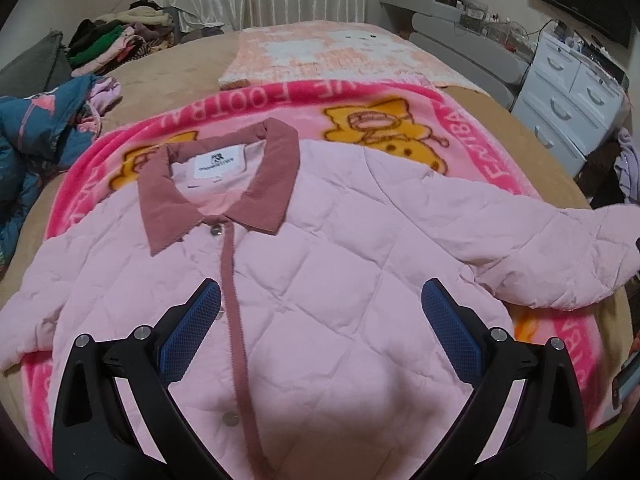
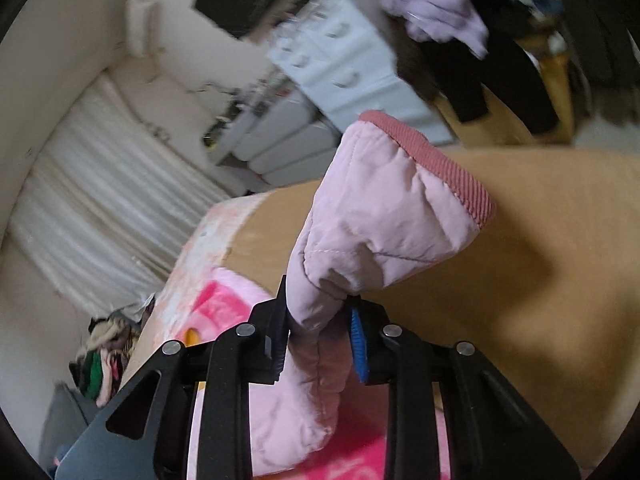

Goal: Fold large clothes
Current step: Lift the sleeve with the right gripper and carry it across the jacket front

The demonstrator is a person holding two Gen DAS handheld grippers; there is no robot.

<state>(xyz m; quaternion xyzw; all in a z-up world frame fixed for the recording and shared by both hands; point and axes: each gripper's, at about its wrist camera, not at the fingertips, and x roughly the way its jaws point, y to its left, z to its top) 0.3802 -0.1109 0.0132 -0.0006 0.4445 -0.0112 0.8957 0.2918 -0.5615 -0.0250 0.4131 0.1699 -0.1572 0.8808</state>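
Pink quilted jacket (image 1: 320, 264) lies front-up, buttoned, on the pink cartoon blanket (image 1: 400, 108) on the bed (image 1: 168, 92). Left gripper (image 1: 320, 312) hovers over the chest, jaws wide apart, holding nothing. Right gripper (image 2: 320, 340) is clamped on the sleeve (image 2: 384, 216) just behind the ribbed cuff (image 2: 436, 164), lifted off the bed. Step in hand, by my reading: the first sleeve fold. Next move calls for carrying the sleeve inward across the chest and laying it flat.

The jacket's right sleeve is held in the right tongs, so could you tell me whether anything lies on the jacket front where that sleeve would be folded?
Nothing visible does. The pink quilted jacket front lies bare; only the open left tongs hover above it. The right tongs grip the sleeve.
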